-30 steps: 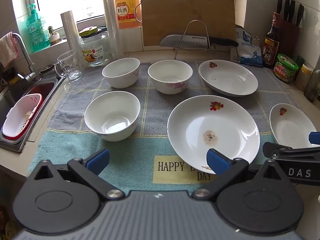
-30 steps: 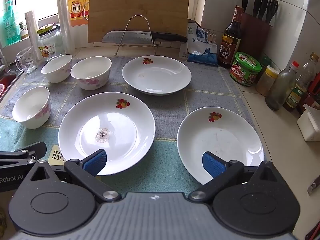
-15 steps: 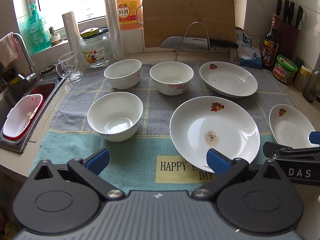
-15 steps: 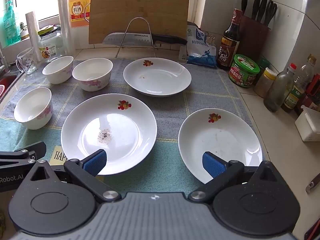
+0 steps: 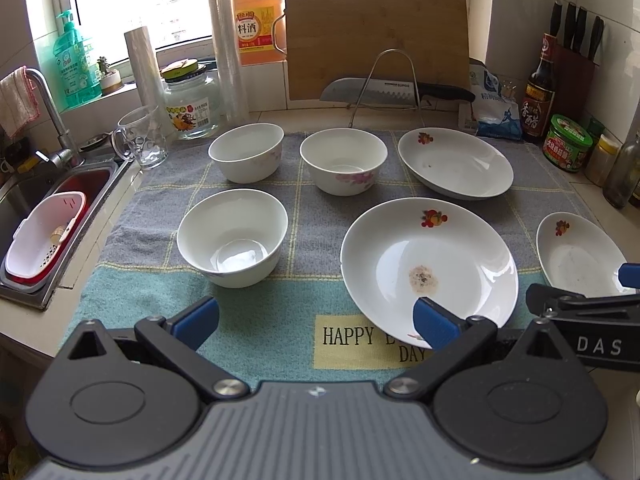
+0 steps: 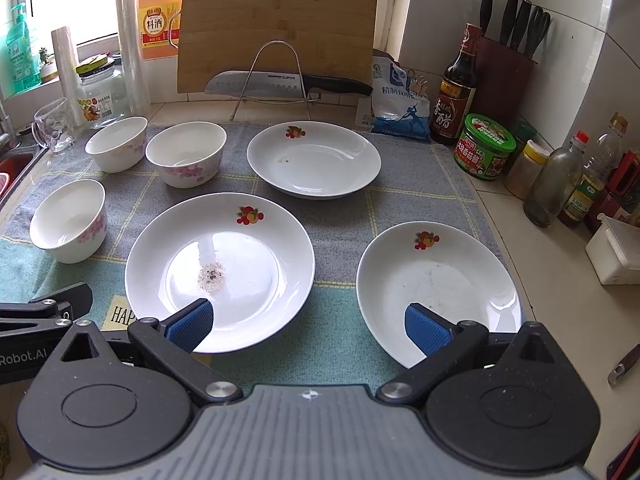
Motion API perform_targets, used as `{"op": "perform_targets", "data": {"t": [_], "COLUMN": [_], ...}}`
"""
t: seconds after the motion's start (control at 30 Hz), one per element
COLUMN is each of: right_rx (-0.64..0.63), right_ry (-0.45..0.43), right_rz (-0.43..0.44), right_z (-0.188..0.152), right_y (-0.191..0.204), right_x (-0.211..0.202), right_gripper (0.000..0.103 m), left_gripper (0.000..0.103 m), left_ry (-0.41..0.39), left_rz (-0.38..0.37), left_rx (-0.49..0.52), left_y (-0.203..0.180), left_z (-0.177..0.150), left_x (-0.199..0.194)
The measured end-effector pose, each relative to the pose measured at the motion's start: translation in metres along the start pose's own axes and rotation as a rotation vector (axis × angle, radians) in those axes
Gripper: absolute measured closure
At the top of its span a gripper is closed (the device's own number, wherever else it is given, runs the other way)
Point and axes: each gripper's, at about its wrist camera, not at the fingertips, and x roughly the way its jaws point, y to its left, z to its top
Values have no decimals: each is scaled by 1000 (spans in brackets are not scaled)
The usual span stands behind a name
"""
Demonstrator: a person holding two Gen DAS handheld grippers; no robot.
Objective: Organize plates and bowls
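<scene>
— Where were your tongs?

— My left gripper (image 5: 316,318) and right gripper (image 6: 308,326) both hung spread wide, holding nothing, above the towel's (image 6: 344,344) near edge.

— And the dishes?

— Three bowls (image 5: 232,238) sat left; three plates (image 6: 220,268) right, the nearest large one soiled.

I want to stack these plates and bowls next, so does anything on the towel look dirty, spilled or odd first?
Yes. The large centre plate has a small speckled patch of residue in its well, and the right plate shows a faint dried film. The back plate carries a few specks. The three bowls look clean and upright; nothing is spilled or broken.
</scene>
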Motion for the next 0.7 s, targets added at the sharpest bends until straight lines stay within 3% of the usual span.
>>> {"op": "perform_targets", "data": {"t": [0.7], "right_rx": [-4], "right_ry": [-2], "right_rz": [-13], "right_z": [3], "right_y": [2], "right_x": [-1], "right_gripper": [0], "left_gripper": [1], "left_ry": [-2], "left_rz": [0], "left_rx": [0], "left_y": [-1], "left_z": [-2], "left_x": [0]}}
